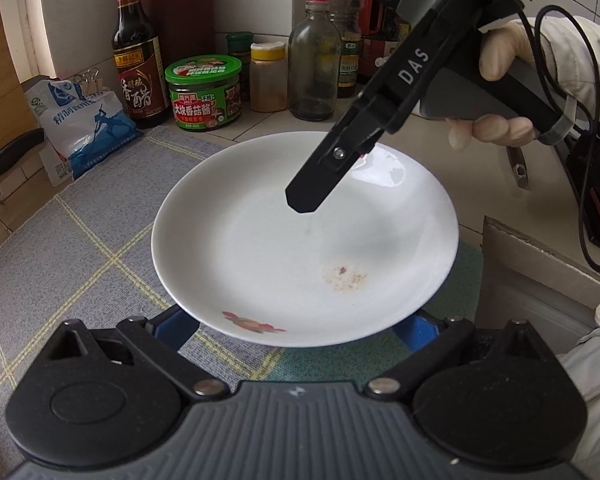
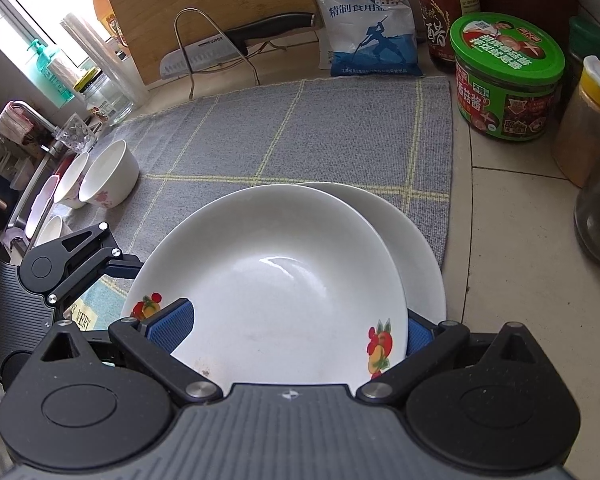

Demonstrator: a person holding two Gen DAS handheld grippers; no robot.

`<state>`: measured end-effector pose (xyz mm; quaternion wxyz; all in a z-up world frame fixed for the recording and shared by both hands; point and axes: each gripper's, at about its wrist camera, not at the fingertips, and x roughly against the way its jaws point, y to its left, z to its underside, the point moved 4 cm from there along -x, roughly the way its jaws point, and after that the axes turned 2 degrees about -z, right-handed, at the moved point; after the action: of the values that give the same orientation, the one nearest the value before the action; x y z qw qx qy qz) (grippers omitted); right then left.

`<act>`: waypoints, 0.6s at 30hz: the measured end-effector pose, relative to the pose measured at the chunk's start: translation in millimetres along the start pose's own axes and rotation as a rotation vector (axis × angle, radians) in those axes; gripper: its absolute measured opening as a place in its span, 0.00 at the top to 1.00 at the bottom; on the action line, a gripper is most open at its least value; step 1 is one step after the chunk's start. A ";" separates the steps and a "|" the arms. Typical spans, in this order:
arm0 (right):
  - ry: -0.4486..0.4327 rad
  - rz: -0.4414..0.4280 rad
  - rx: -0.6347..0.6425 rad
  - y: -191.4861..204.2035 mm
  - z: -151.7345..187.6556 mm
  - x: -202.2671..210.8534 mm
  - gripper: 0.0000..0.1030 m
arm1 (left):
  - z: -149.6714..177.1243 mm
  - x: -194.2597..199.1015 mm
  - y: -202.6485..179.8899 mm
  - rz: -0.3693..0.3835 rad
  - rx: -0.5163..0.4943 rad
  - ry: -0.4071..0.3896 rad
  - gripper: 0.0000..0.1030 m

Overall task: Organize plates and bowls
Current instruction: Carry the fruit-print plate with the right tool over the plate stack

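Grey checked cloth mat (image 2: 300,128) spread on tiled counter. Two white shallow fruit-print plates (image 2: 276,280) seen overlapping at near mat edge, upper one askew. White ceramic bowls (image 2: 108,178) grouped at mat's left edge, well apart. Right gripper (image 2: 296,330) clamped on upper plate's near rim. Left gripper (image 1: 296,326) fingers apart, plate rim between; grip cannot be told. Step judged: stacking plates. Next calls for squaring upper plate over lower.

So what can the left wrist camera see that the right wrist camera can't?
Only the left wrist view shows the gloved hand holding the right gripper above the plate, and a clear glass bottle. Only the right wrist view shows stacked bowls, a knife and a second plate beneath. Both show the green-lidded jar, salt bag and grey mat.
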<state>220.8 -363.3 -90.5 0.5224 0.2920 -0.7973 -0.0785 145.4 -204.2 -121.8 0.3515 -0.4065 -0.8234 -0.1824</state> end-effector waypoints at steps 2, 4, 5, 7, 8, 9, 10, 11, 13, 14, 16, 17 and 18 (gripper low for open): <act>0.000 0.004 -0.007 -2.0 1.3 0.1 0.00 | -0.4 -1.6 -0.5 0.004 -0.004 0.000 0.02; -0.002 0.007 -0.014 -3.8 2.9 1.2 0.00 | -0.7 -3.0 0.1 0.003 -0.006 -0.001 0.02; -0.002 0.011 -0.017 -4.4 3.5 1.6 0.00 | -0.8 -3.3 0.5 0.004 -0.004 -0.002 0.02; -0.002 0.022 -0.020 -5.4 4.8 2.8 0.00 | -1.0 -4.1 2.3 0.007 0.003 -0.004 0.02; -0.003 0.024 -0.023 -5.8 5.1 3.7 0.00 | -0.9 -4.2 3.2 0.013 0.009 -0.004 0.02; -0.008 0.024 -0.028 -6.1 5.4 5.3 0.00 | -0.8 -4.3 3.8 0.017 0.012 -0.006 0.02; -0.010 0.027 -0.030 -6.0 5.7 6.3 0.00 | -0.4 -4.6 4.3 0.021 0.016 -0.009 0.02; -0.014 0.030 -0.030 -5.8 6.3 7.6 0.00 | 0.3 -4.6 4.3 0.023 0.019 -0.012 0.02; -0.022 0.038 -0.035 -5.2 7.0 10.5 0.00 | 0.7 -4.8 4.7 0.023 0.022 -0.013 0.02; -0.026 0.041 -0.037 -5.1 7.5 12.1 0.00 | 1.0 -4.9 4.8 0.023 0.025 -0.015 0.02; -0.032 0.046 -0.042 -4.9 8.6 15.2 0.00 | 1.4 -4.5 5.2 0.024 0.029 -0.021 0.02; -0.032 0.049 -0.048 -4.6 8.8 16.3 0.00 | 1.3 -4.7 4.6 0.020 0.021 -0.021 0.02; -0.033 0.055 -0.050 -3.9 9.0 17.0 0.00 | 1.5 -4.8 4.5 0.018 0.019 -0.023 0.01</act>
<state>209.5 -377.5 -82.8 0.5184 0.2555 -0.8112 -0.0889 150.4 -203.3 -126.2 0.3474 -0.4127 -0.8253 -0.1670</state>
